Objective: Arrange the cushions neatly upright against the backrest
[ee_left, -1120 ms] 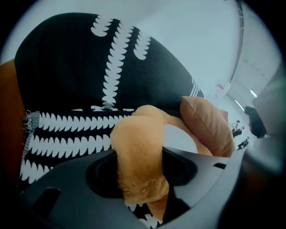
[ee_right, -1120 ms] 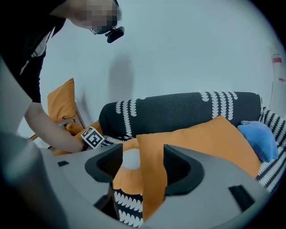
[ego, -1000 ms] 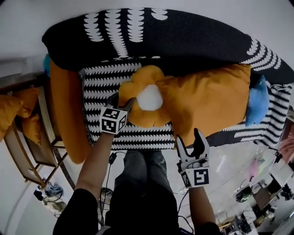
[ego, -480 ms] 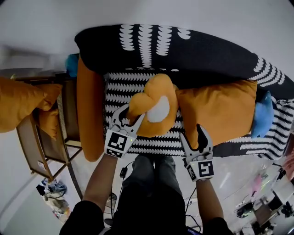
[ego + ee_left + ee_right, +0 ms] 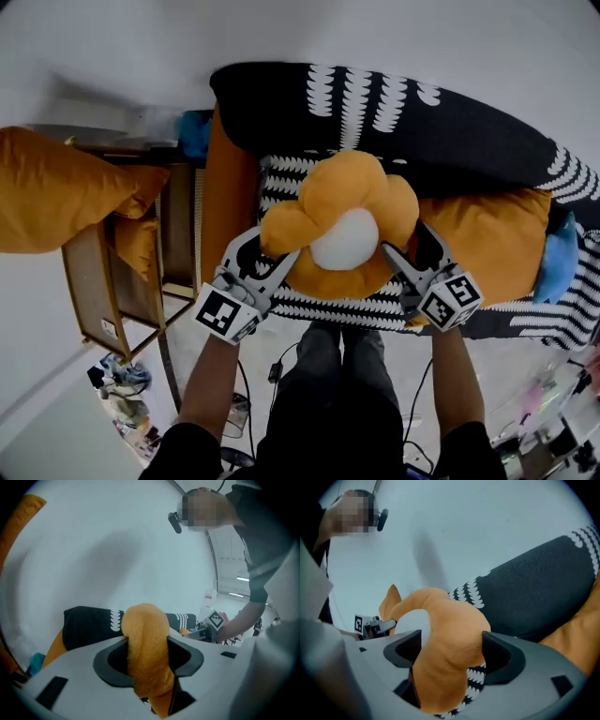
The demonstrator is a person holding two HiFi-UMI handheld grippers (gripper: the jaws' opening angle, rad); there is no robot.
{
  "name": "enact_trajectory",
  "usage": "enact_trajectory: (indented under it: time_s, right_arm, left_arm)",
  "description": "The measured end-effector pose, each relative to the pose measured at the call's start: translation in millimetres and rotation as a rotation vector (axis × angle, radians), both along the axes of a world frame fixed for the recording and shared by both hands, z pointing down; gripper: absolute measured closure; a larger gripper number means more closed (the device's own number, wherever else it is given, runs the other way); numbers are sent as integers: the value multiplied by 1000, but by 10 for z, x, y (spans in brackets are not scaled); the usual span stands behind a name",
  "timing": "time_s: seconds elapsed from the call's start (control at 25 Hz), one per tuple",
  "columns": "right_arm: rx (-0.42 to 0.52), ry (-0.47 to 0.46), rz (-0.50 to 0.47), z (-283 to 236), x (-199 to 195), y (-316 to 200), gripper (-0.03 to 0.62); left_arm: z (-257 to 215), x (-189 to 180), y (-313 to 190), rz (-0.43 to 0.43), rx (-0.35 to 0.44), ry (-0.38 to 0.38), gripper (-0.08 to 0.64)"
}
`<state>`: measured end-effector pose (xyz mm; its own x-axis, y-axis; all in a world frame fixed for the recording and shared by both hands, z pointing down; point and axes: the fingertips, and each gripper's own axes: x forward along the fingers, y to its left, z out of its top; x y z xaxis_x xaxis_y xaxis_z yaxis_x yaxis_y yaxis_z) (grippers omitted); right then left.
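An orange flower cushion [image 5: 342,192] with a white centre hangs in front of the black patterned sofa backrest [image 5: 450,131]. My left gripper [image 5: 270,248] is shut on its left petal [image 5: 146,639], and its jaws have just closed a little tighter. My right gripper [image 5: 410,246] reaches the cushion's right side. Its jaws have just been opening and stand open, with the right petal [image 5: 450,639] between them. A large square orange cushion [image 5: 492,234] lies on the seat to the right, with a blue cushion [image 5: 560,267] beyond it.
A long orange cushion [image 5: 230,202] stands at the sofa's left end, with a blue one [image 5: 195,136] behind it. More orange cushions [image 5: 56,202] rest on a wooden frame [image 5: 94,300] at the left. The person's legs stand before the striped seat [image 5: 281,183].
The left gripper has lifted the flower cushion off the seat and turned its face toward me. The right gripper has swung left and up from the seat's front edge to the cushion's right petal.
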<state>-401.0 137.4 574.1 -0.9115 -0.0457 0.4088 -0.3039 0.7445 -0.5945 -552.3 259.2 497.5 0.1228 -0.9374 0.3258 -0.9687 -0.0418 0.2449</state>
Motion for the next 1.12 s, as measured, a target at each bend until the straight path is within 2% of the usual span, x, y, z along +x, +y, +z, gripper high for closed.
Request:
enact_trajectory:
  time_s: [0.12,0.16,0.28,0.36,0.76,0.88,1.0,1.12]
  right_arm:
    - [-77,-26,-20,28,-229,-75,198]
    - [-68,-20,-21,42,-285,-106,213]
    - [37,15,2,49,-399,-225,348]
    - [70,15,33,17,-468,-309,368]
    - [167,-46,118,-150,-682,-704,331]
    - [208,-56,122,-186,-730,-759,330]
    - [205,-47,134,-83,-802,-801,328]
    - [203,-14,134,91,-864,-773,322]
  left_arm:
    - [25,-109,15,2,10,-15,368]
    - [59,-161,9,-5,9,-18,368]
    - [169,-355,-60,-36,16,-6,365]
    - [227,-464,-145,-45,25,-2,364]
    - [320,-716,-686,-16,72,-51,349]
    - [362,-838,-790,-32,73,-74,333]
    - [577,-977,-866,-79,22,-80,311]
    - [895,-1051,-863,-112,-73,-91,288]
